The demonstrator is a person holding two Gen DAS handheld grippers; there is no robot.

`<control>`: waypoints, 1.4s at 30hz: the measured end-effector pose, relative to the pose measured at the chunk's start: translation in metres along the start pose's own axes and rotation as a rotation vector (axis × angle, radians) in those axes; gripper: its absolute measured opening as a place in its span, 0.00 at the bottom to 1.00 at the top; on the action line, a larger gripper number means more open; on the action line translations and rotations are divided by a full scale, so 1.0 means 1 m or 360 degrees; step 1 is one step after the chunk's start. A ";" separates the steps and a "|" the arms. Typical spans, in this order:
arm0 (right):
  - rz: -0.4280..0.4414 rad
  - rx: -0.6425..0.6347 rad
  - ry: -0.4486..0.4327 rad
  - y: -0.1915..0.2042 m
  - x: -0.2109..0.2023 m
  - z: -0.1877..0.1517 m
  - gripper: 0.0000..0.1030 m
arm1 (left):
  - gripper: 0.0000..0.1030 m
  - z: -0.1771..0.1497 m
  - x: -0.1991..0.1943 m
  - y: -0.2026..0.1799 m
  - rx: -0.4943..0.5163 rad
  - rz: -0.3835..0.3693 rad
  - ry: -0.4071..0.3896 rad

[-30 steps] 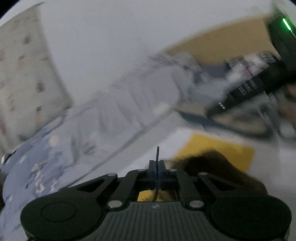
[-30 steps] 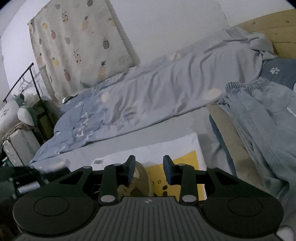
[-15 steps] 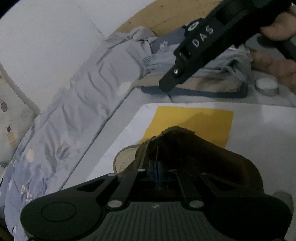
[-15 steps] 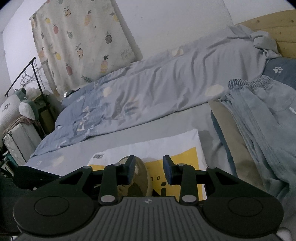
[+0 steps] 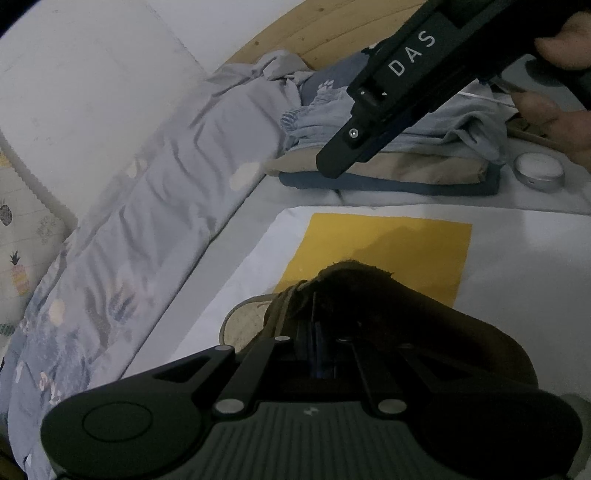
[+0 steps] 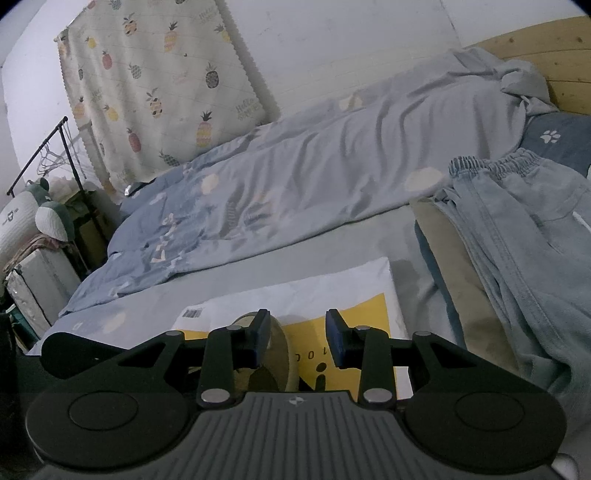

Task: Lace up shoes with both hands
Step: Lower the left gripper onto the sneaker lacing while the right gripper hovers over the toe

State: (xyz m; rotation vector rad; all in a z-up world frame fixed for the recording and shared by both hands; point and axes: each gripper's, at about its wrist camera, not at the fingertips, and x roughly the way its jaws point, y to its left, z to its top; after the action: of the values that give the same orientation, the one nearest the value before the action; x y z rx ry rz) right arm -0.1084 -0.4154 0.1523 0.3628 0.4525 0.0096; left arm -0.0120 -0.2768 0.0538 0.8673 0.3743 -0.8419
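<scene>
A dark brown shoe (image 5: pixel 388 314) with a tan toe sole (image 5: pixel 240 325) lies on a white and yellow mailer bag (image 5: pixel 388 240). My left gripper (image 5: pixel 317 328) hovers right over the shoe's opening. It is shut on a thin dark shoelace end (image 5: pixel 315 304) that sticks out past the pads. In the left wrist view my right gripper (image 5: pixel 332 166) slants in from the upper right, held by a person's hand (image 5: pixel 557 122). In its own view the right gripper (image 6: pixel 297 339) stands open with nothing between its blue pads. The shoe's toe (image 6: pixel 282 350) shows just behind them.
A blue patterned quilt (image 6: pixel 295 177) runs along the wall. Folded clothes with pale jeans (image 6: pixel 517 229) are stacked at the right, beside a round white tin (image 5: pixel 539 171). A wooden headboard (image 5: pixel 332 33), a pineapple curtain (image 6: pixel 155 92) and a clothes rack (image 6: pixel 66 147) ring the bed.
The left gripper has rolled and come down over the shoe, still shut on the lace end; its view went from blurred to sharp. The right gripper has kept still.
</scene>
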 end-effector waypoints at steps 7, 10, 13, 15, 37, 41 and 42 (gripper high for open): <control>0.0002 0.0000 -0.0002 -0.002 0.001 0.000 0.34 | 0.02 0.001 0.004 0.000 0.0008 0.0001 0.0005; 0.0005 -0.0001 0.0001 -0.002 0.002 0.000 0.34 | 0.02 0.003 0.007 0.002 -0.0005 0.0010 0.0001; 0.0005 -0.0002 0.0001 -0.003 0.002 0.001 0.34 | 0.02 0.004 0.010 0.002 -0.0008 0.0008 -0.0001; 0.0006 -0.0001 0.0002 -0.003 0.002 0.001 0.34 | 0.02 0.004 0.011 0.003 -0.0014 0.0006 -0.0010; 0.0184 0.0368 0.0133 -0.020 0.028 -0.009 0.33 | 0.02 0.013 0.017 -0.001 -0.0016 0.0018 -0.0071; 0.0216 0.0461 0.0164 -0.024 0.038 -0.013 0.34 | 0.02 0.013 0.017 -0.001 -0.0029 0.0023 -0.0077; 0.0221 0.0480 0.0167 -0.024 0.041 -0.013 0.34 | 0.02 0.013 0.017 -0.001 -0.0031 0.0025 -0.0079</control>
State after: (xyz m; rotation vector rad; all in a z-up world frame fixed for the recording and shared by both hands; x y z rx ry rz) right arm -0.0791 -0.4300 0.1153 0.6920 0.5334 0.0967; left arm -0.0024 -0.2963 0.0510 0.8291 0.3309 -0.8424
